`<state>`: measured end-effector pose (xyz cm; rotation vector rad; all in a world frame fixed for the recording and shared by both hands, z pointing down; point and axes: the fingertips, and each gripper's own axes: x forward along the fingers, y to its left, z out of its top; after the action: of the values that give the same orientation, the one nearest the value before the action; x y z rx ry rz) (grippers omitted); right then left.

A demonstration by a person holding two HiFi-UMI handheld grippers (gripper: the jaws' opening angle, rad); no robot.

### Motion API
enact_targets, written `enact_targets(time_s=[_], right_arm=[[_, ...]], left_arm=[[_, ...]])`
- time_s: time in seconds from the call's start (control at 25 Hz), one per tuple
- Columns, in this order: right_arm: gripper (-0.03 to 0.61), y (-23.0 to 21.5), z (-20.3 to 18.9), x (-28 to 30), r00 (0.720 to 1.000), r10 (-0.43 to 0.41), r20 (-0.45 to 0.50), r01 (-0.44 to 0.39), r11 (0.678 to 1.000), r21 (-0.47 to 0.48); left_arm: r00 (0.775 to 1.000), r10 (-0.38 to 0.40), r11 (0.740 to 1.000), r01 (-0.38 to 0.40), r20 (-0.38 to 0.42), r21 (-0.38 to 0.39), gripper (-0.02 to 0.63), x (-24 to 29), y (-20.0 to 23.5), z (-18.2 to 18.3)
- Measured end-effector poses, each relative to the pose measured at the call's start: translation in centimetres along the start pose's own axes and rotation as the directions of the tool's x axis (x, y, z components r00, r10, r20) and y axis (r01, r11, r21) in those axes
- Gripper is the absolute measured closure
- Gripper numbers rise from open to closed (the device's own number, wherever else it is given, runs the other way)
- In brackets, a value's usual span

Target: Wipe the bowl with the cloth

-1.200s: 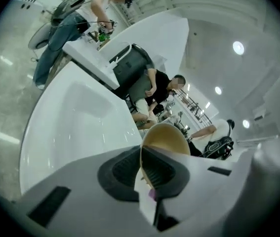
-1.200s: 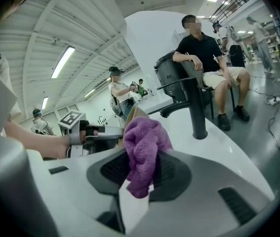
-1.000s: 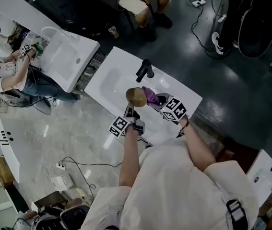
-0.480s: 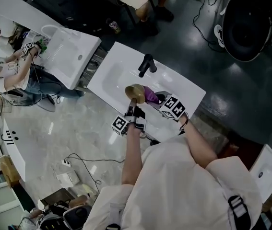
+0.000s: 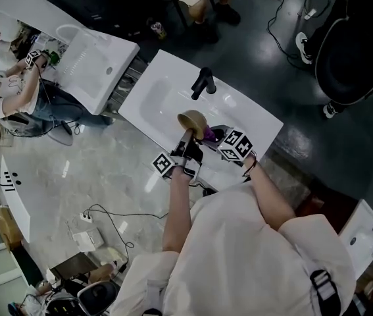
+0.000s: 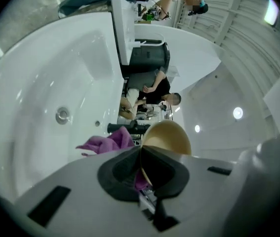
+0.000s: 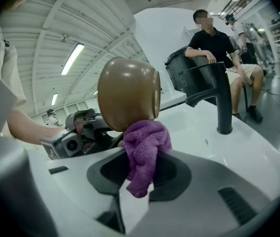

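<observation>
A tan bowl is held up over the white sink, tipped on its side. My left gripper is shut on the bowl's rim. A purple cloth is pinched in my right gripper, which is shut on it. The cloth presses against the bowl's lower outer side, just right of the left gripper.
A black faucet stands at the sink's far rim, close behind the bowl. The drain lies in the basin. A second white sink is at the left. People sit beyond.
The bowl and both grippers have shifted slightly right and nearer in the head view; the cloth stays against the bowl. Both grips are unchanged.
</observation>
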<state>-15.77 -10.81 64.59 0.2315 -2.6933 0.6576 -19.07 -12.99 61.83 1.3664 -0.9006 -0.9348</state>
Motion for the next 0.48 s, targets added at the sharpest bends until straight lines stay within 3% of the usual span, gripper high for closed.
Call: enact_targets(time_s=[0.28, 0.48], right_arm=[[0.482, -1.0, 1.5, -0.8, 0.987, -0.017, 0.162, 0.004, 0.997, 0.079], [0.482, -3.0, 1.7, -2.8, 0.968, -0.097, 0.230, 0.067, 0.989, 0.135]], left_arm=[[0.977, -0.136, 0.987, 0.119, -0.165, -0.108, 0.597, 0.6, -1.7, -3.1], [0.966, -0.113, 0.989, 0.087, -0.231, -0.122, 0.597, 0.6, -0.9, -5.0]])
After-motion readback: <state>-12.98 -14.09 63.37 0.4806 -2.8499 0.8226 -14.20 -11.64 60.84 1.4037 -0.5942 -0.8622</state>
